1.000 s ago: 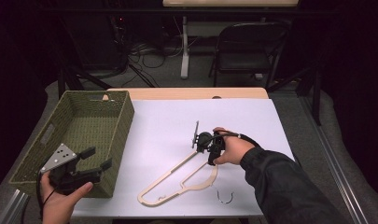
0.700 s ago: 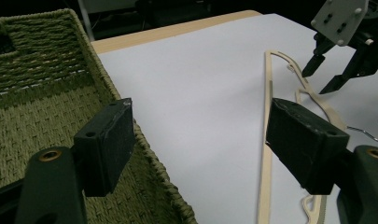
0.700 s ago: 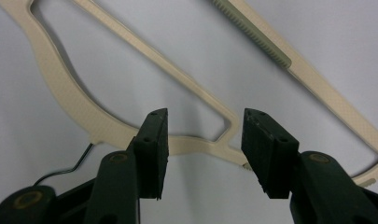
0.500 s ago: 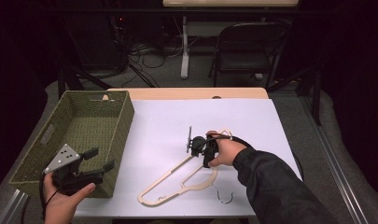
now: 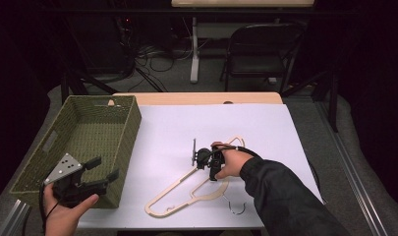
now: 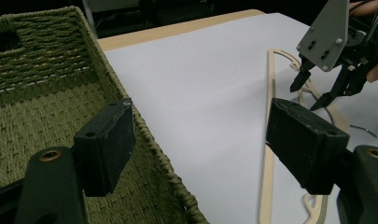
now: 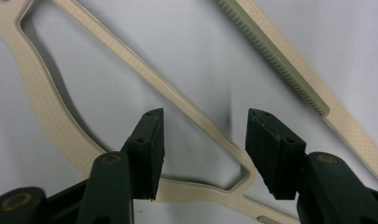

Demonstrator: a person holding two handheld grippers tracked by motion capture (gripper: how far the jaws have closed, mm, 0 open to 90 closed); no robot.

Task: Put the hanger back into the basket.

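Note:
A beige plastic hanger [image 5: 172,188] lies flat on the white table cover, near the front middle. My right gripper [image 5: 206,164] hangs just over its upper part, open. In the right gripper view, my right gripper [image 7: 205,116] straddles one thin bar of the hanger [image 7: 130,63], pads apart from it. My left gripper [image 5: 104,168] is held open and empty at the front right corner of the green woven basket [image 5: 130,128]. In the left gripper view, my left gripper [image 6: 200,121] looks across the basket rim [image 6: 144,135] toward the hanger [image 6: 270,70] and the right gripper [image 6: 308,95].
A small loose wire hook [image 5: 236,209] lies near the table's front edge, right of the hanger. The white cover [image 5: 211,123] spans the table behind the hanger. A dark chair [image 5: 258,49] and cables stand on the floor beyond the table.
My right gripper has moved left and down, closer over the hanger's thin bar. The left gripper has barely shifted beside the basket.

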